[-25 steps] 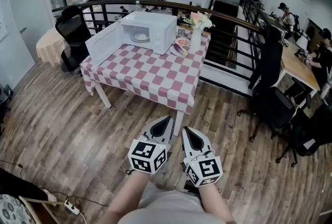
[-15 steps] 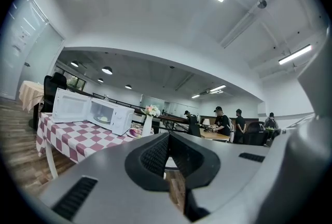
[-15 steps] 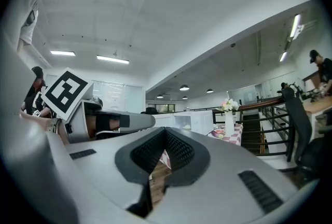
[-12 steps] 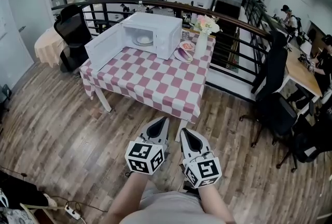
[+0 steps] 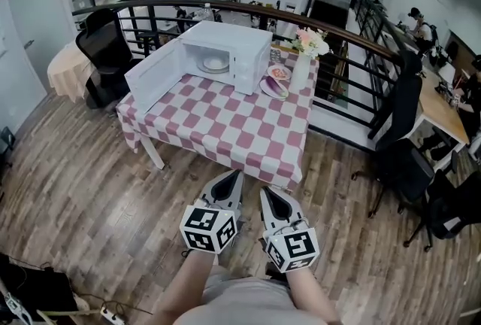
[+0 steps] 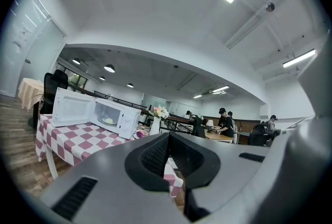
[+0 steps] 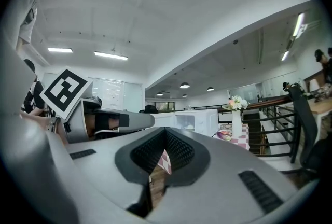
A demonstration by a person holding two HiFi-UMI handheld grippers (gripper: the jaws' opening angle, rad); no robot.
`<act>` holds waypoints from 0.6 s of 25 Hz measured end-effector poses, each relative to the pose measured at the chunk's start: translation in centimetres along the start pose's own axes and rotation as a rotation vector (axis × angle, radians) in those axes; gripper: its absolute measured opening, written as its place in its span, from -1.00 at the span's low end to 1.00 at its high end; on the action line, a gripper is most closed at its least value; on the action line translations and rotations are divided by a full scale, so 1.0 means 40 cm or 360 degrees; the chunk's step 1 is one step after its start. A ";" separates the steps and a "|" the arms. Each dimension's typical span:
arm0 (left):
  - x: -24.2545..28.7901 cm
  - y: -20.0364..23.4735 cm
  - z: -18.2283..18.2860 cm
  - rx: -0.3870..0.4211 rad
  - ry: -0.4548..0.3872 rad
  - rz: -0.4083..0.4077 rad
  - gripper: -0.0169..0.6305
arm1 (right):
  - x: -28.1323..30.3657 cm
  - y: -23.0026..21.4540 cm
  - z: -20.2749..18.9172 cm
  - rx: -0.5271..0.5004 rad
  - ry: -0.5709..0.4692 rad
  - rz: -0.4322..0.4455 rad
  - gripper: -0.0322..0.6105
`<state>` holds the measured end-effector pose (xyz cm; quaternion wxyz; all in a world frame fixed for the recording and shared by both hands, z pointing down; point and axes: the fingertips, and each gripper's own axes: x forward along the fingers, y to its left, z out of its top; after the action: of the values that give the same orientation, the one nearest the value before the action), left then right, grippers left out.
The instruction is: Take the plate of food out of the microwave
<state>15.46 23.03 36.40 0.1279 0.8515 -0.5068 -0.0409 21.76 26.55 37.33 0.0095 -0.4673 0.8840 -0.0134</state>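
A white microwave [image 5: 229, 51] stands at the far side of a table with a pink-and-white checked cloth [image 5: 225, 128], its door [image 5: 154, 79] swung open to the left. Inside it sits a white plate of food [image 5: 214, 64], which also shows in the left gripper view [image 6: 109, 121]. My left gripper [image 5: 236, 176] and right gripper [image 5: 270, 191] are held side by side, level, short of the table's near edge. Both are shut with nothing between the jaws. In the left gripper view [image 6: 168, 137] and the right gripper view [image 7: 166, 132] the pads meet at the tips.
A white vase of flowers [image 5: 303, 64] and two small plates of food [image 5: 276, 81] stand right of the microwave. A black railing [image 5: 353, 68] runs behind the table. Office chairs [image 5: 398, 143] stand at the right, another chair [image 5: 101, 53] at the left. People sit at desks [image 5: 443, 98] far right.
The table and microwave have come nearer and lower in the head view. Both grippers keep their pose, side by side and shut.
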 end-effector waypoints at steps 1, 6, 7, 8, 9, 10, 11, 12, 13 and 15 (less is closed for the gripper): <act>0.005 0.017 0.007 0.0000 0.0001 -0.0002 -0.94 | 0.018 0.003 0.002 -0.0002 0.0003 -0.0005 -0.83; 0.025 0.106 0.036 -0.0010 -0.0010 0.0002 -0.94 | 0.110 0.022 0.006 -0.0004 0.0002 -0.0013 -0.83; 0.029 0.125 0.042 -0.0018 -0.0013 0.0005 -0.94 | 0.129 0.028 0.006 -0.0009 0.0006 -0.0009 -0.83; 0.032 0.144 0.047 -0.0024 -0.0016 0.0008 -0.94 | 0.148 0.034 0.005 -0.0015 0.0011 -0.0003 -0.83; 0.035 0.162 0.053 -0.0027 -0.0019 0.0011 -0.94 | 0.168 0.041 0.006 -0.0020 0.0014 0.0003 -0.83; 0.037 0.180 0.061 -0.0027 -0.0023 0.0013 -0.94 | 0.187 0.047 0.007 -0.0023 0.0014 0.0007 -0.83; 0.040 0.198 0.068 -0.0024 -0.0029 0.0014 -0.94 | 0.206 0.054 0.009 -0.0024 0.0012 0.0010 -0.83; 0.042 0.216 0.076 -0.0021 -0.0035 0.0014 -0.94 | 0.225 0.060 0.010 -0.0024 0.0008 0.0011 -0.83; 0.045 0.233 0.083 -0.0018 -0.0041 0.0013 -0.94 | 0.243 0.066 0.011 -0.0024 0.0004 0.0011 -0.83; 0.050 0.265 0.093 -0.0017 -0.0045 0.0010 -0.94 | 0.277 0.077 0.010 -0.0028 0.0006 0.0011 -0.83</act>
<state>6.65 15.81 35.69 0.1254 0.8485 -0.5111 -0.0552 12.97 19.13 36.81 0.0040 -0.4643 0.8857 -0.0065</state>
